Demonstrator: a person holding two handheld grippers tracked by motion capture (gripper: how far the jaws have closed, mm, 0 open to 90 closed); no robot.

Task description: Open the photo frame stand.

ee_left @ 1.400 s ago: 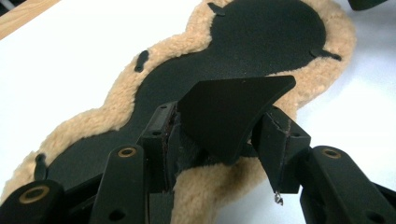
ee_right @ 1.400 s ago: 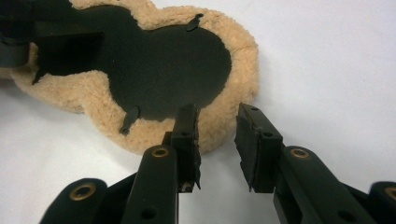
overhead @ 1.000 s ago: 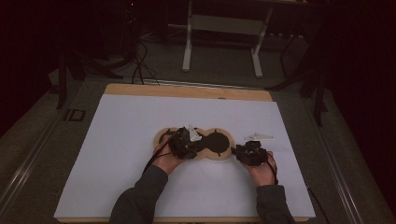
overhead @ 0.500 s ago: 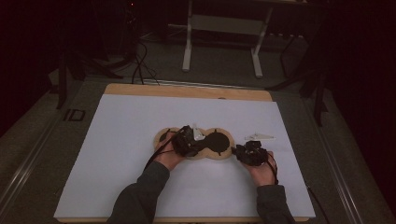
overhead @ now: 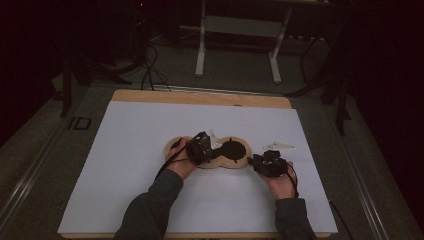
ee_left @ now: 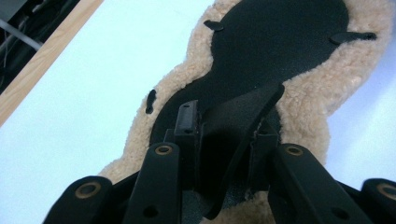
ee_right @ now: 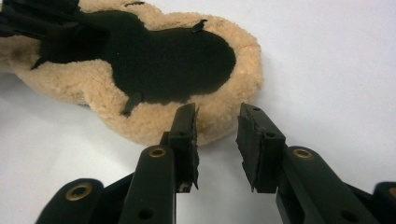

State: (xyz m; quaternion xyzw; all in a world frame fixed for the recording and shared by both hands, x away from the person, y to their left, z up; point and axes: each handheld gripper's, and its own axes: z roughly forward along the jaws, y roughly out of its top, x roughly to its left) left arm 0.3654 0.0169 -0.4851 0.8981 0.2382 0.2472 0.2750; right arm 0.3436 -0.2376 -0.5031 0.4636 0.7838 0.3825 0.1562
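Two grippers work a peanut-shaped tan fleece pad with a black leather face (overhead: 227, 155), lying mid-desk on the white sheet (overhead: 125, 165). Left gripper (ee_left: 224, 135) has just been closing its jaws, now pinching a lifted black flap (ee_left: 243, 112) over the pad's middle; right gripper (ee_right: 217, 126), jaws part open and empty, hovers just off the pad's near end. With only a thin edge pinched, a pull could probably slip the flap free or drag the unpinned pad, though bare sheet all round leaves ample room.

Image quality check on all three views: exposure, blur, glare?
High view: dim, room around the table nearly black, detail small. Left gripper view: white sheet blown out, near jaws soft, fleece pad fairly sharp. Right gripper view: evenly lit, soft shadow under the fleece pad's edge, jaws and pile crisp, no glare.
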